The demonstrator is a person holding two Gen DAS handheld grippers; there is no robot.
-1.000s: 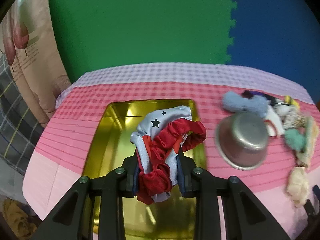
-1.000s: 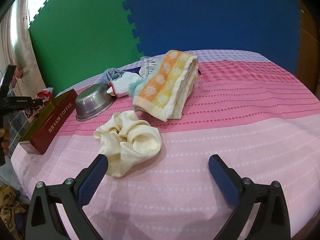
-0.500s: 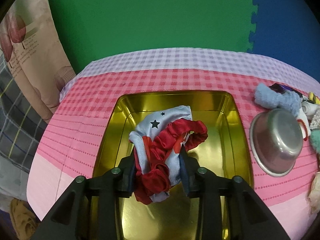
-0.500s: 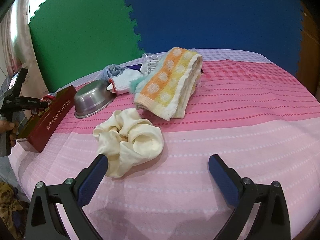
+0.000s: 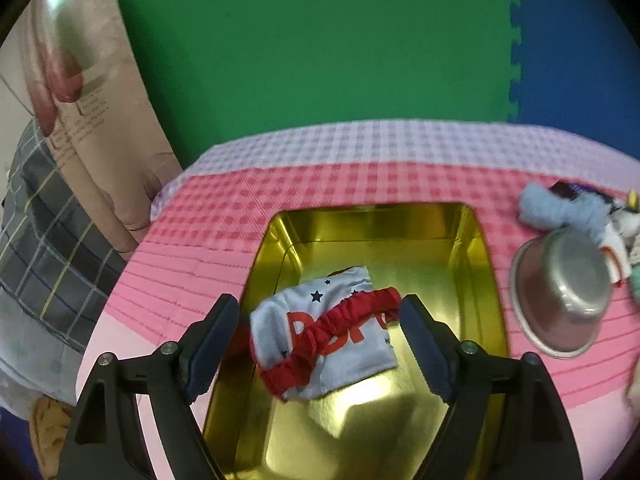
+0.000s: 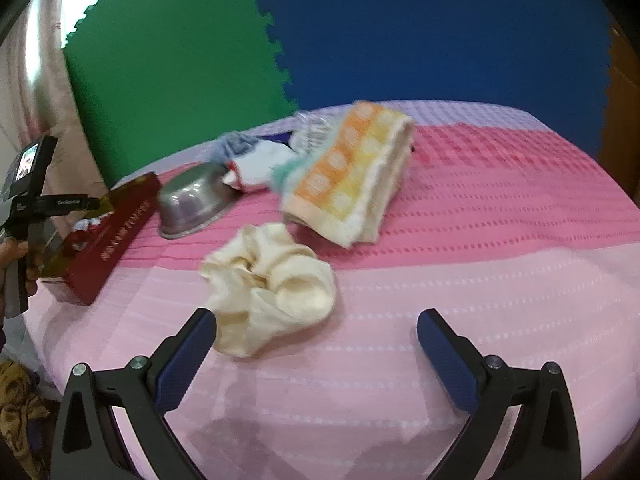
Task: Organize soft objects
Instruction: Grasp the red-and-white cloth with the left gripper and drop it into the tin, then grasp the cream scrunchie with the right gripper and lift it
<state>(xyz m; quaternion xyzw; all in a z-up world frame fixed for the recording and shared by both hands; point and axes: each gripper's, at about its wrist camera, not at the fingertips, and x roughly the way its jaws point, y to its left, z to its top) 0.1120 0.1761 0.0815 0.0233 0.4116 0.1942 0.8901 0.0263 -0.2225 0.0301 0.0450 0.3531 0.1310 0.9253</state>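
The left gripper [image 5: 320, 344] has just been opening — jaws wide, the red-and-white cloth [image 5: 324, 336] lying loose between them in the gold tin [image 5: 476, 264]. The right gripper [image 6: 316, 346] gapes empty near the cream scrunchie [image 6: 268, 284].

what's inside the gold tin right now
One thing: a white pouch with stars, red lettering and a red ruffled band, lying on the tin's floor between the left gripper's open jaws, which have just been opening. The near floor, behind the gripper's fingers, and anything under the pouch are hidden.
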